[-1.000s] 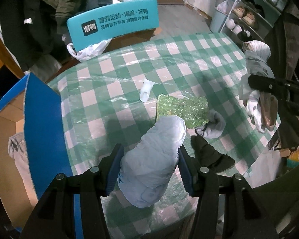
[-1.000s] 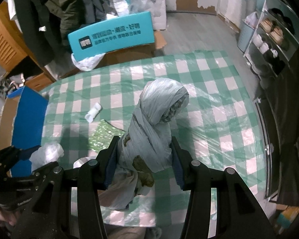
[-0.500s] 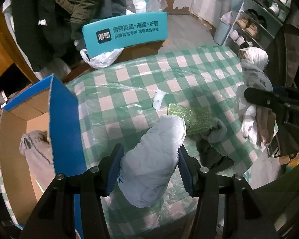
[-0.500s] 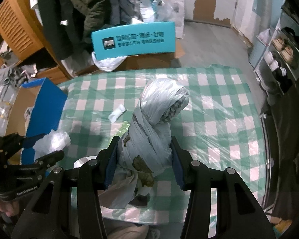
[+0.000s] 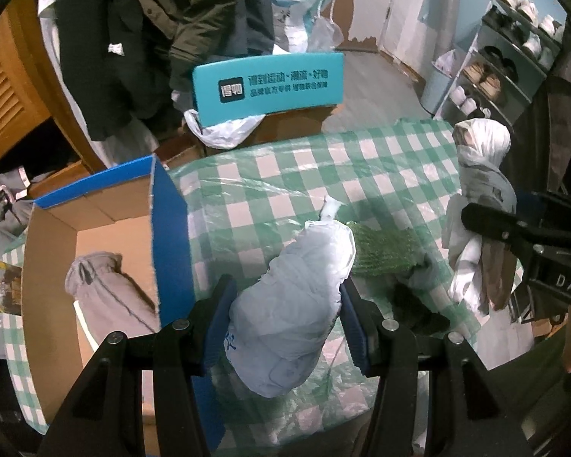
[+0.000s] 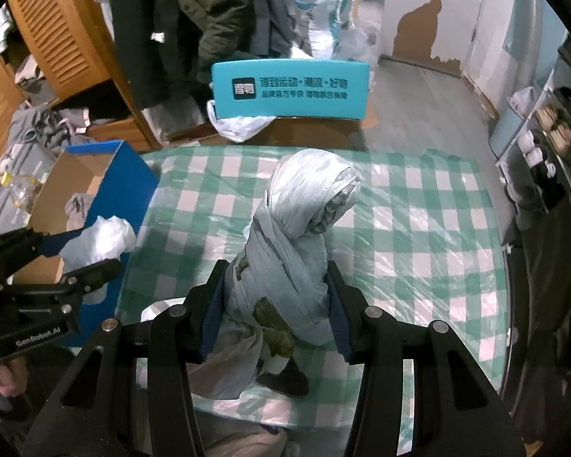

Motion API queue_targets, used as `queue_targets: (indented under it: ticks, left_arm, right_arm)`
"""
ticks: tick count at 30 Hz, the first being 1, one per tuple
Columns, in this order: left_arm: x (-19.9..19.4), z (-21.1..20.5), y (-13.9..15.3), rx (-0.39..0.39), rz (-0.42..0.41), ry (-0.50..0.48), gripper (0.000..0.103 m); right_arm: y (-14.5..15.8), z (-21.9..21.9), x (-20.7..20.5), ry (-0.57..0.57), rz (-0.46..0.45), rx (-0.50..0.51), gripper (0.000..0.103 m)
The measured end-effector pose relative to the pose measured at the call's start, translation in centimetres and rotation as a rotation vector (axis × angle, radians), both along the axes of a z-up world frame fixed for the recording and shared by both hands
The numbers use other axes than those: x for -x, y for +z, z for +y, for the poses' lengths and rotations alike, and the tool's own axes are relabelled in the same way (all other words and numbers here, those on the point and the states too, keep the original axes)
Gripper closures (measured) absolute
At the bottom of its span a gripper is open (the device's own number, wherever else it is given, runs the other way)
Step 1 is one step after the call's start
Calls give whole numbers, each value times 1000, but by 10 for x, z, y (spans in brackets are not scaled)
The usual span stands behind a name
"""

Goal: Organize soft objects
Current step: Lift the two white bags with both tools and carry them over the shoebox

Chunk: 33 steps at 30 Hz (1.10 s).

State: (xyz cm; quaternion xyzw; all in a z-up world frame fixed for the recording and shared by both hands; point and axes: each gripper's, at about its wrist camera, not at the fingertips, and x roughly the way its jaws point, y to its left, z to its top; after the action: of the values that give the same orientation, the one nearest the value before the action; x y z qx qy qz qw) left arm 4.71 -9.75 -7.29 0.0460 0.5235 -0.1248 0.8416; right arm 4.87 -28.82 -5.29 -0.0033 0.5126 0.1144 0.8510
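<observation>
My left gripper (image 5: 285, 316) is shut on a white crumpled plastic bundle (image 5: 293, 304), held above the green checked table (image 5: 285, 175) beside the blue cardboard box (image 5: 169, 236). A grey garment (image 5: 102, 289) lies inside that box. My right gripper (image 6: 274, 316) is shut on a pale grey wrapped cloth bundle (image 6: 300, 228), lifted over the table. In the left wrist view the right gripper (image 5: 514, 232) shows at the right edge with its bundle (image 5: 479, 175). A green glittery cloth (image 5: 384, 251) and dark socks (image 5: 418, 304) lie on the table.
A teal sign board (image 5: 266, 87) stands behind the table over a brown carton. Coats hang on the wooden cabinet (image 6: 57, 38) at the back left. A shoe rack (image 5: 506, 57) stands at the right. A small white roll (image 5: 329, 207) lies on the table.
Both grippers have risen and shifted left with their bundles; the blue box and the grey garment inside it have come into view.
</observation>
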Motion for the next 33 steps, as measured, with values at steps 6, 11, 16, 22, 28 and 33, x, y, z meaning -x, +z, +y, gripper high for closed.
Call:
queue_targets:
  ticks: [6, 11, 16, 22, 28, 33]
  left_arm:
    - [2, 16, 7, 10, -14, 24, 48]
    - [6, 27, 13, 12, -31, 44, 48]
    - [9, 40, 18, 15, -42, 67, 48]
    - [13, 59, 22, 20, -54, 98, 48]
    - [14, 78, 25, 29, -61, 131, 48]
    - [16, 95, 25, 34, -66, 160, 48]
  right_arm:
    - [7, 19, -1, 35, -13, -2, 55]
    - [12, 37, -2, 68, -21, -7, 55]
    - [17, 53, -2, 98, -28, -10, 55]
    - [19, 75, -3, 135, -31, -11, 55]
    - [23, 96, -6, 168, -32, -12, 55]
    - [24, 115, -7, 200, -33, -13, 55]
